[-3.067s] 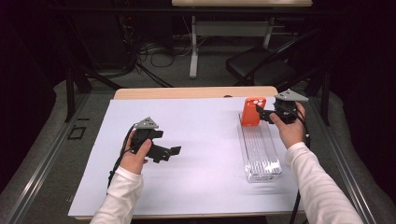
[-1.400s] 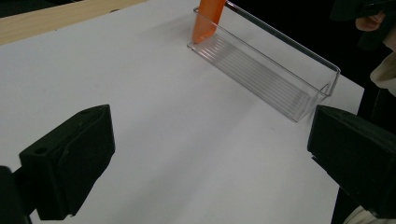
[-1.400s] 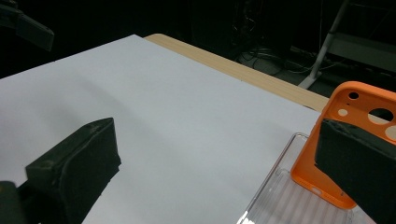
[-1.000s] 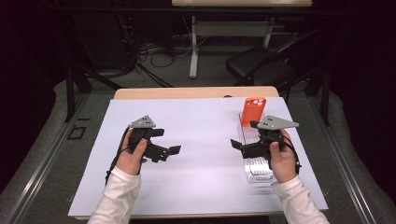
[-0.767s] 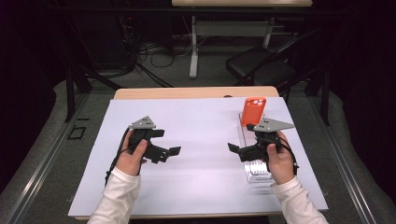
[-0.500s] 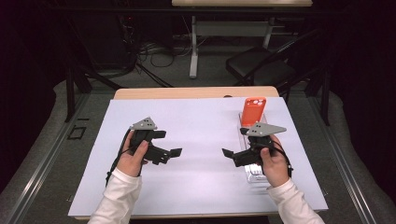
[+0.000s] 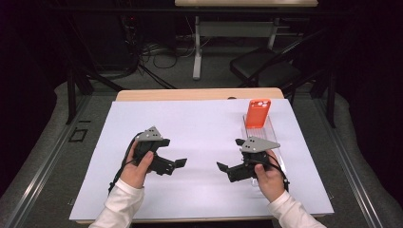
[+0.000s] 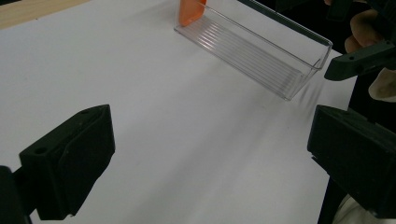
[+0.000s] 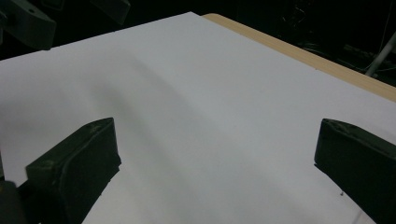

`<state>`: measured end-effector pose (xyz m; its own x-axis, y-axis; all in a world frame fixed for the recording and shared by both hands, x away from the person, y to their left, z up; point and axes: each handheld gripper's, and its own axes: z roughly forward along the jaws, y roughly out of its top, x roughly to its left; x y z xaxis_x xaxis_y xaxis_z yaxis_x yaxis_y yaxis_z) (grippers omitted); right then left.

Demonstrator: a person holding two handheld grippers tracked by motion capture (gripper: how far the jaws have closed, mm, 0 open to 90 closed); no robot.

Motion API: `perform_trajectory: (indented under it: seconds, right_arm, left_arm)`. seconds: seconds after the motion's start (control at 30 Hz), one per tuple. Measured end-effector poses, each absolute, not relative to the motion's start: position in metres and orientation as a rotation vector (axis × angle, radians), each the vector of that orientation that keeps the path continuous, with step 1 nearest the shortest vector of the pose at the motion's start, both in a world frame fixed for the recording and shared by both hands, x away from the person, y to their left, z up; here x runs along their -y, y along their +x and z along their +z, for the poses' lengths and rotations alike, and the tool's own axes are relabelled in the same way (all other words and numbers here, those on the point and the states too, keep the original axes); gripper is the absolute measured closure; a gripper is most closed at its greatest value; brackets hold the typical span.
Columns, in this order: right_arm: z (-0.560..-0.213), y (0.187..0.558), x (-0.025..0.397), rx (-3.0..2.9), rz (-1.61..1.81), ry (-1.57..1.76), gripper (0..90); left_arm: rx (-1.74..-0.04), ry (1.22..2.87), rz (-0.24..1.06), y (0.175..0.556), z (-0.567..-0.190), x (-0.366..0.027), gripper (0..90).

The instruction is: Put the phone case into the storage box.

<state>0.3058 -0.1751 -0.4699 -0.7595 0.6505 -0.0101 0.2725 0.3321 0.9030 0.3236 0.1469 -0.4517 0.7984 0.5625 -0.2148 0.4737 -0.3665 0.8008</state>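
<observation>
High view: left gripper [image 7: 179,163] and right gripper [image 7: 223,167] both gape empty above the white sheet [image 7: 199,128]; orange phone [image 7: 257,113] stands in the clear tray [image 7: 275,142]

A wooden table [image 7: 199,94] under a white sheet [image 7: 209,142] stands on grey floor [image 7: 43,156]. Behind the table, a dark chair [image 7: 266,71], tangled cables [image 7: 152,50] and a second desk [image 7: 247,4] sit in dim light.

The right hand [image 7: 269,176] hides the near end of the clear plastic tray [image 7: 271,131]; the top edge crops the orange phone [image 8: 192,10].
</observation>
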Motion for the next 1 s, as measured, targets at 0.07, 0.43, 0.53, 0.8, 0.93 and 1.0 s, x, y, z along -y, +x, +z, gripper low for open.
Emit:
perform_trajectory:
  seconds: [0.07,0.43,0.53,0.8,0.93,1.0]
  right_arm:
    - [-0.474,0.302,0.174,-2.221,1.415,0.824,0.0]
    - [-0.501,0.287,0.177,-2.249,1.426,0.858,0.0]
    - [-0.508,0.284,0.178,-2.265,1.415,0.866,0.0]
    - [-0.521,0.28,0.175,-2.268,1.43,0.851,0.0]
    - [-0.525,0.278,0.173,-2.274,1.428,0.834,0.0]
    - [-0.526,0.277,0.173,-2.272,1.422,0.828,0.2]
  left_arm:
    - [-0.765,2.022,0.1,0.319,-0.46,-0.149,1.0]
    - [-0.774,2.014,0.09,0.306,-0.492,-0.159,1.0]
    - [-0.787,2.02,0.105,0.304,-0.499,-0.16,1.0]
    - [-0.751,2.013,0.132,0.302,-0.508,-0.161,1.0]
    - [-0.732,2.009,0.146,0.301,-0.512,-0.162,1.0]
    - [-0.734,2.003,0.148,0.301,-0.513,-0.162,1.0]
